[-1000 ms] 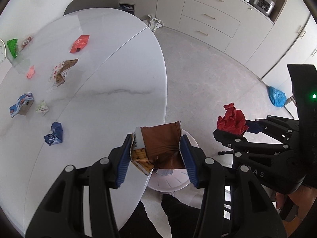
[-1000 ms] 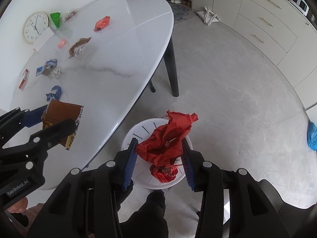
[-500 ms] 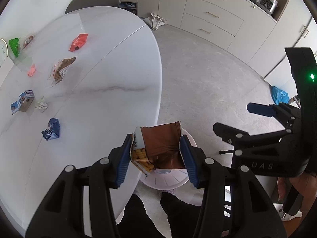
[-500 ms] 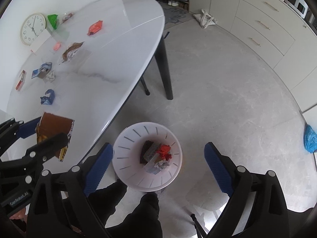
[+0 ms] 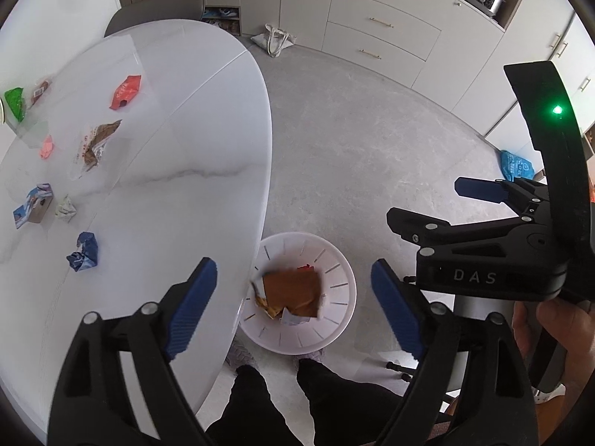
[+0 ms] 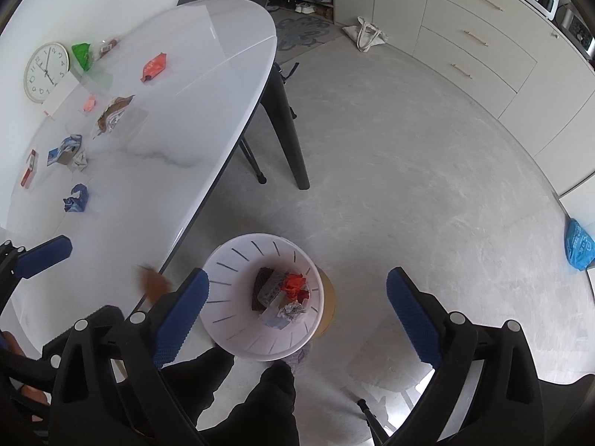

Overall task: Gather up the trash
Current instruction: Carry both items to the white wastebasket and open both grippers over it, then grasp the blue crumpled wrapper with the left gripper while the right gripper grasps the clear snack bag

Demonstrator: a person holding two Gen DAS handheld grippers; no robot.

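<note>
The brown snack wrapper (image 5: 292, 291) is loose and blurred in the air over the white bin (image 5: 334, 260). My left gripper (image 5: 292, 264) hovers above it with its jaws opening, the pads clear of the wrapper. My right gripper (image 6: 297, 274) hangs over the same bin (image 6: 230, 256), jaws opening, nothing between them. A red crumpled wrapper (image 6: 293, 284) lies inside with other scraps. On the white table (image 5: 167, 204) remain a blue crumpled wrapper (image 5: 83, 252), a red packet (image 5: 126, 91), a brown and white wrapper (image 5: 95, 145) and several smaller pieces.
The bin stands on the floor right beside the table's rim, with the person's dark legs (image 5: 260, 401) just behind it. A black table leg (image 6: 290, 130), a round clock (image 6: 46, 72), a blue bag (image 6: 578, 245) and a tote bag (image 6: 366, 33) are around.
The right jaws opened and the red wrapper dropped into the bin. The left jaws then spread and the brown wrapper left them, falling toward the bin. Both hands drifted slightly.
</note>
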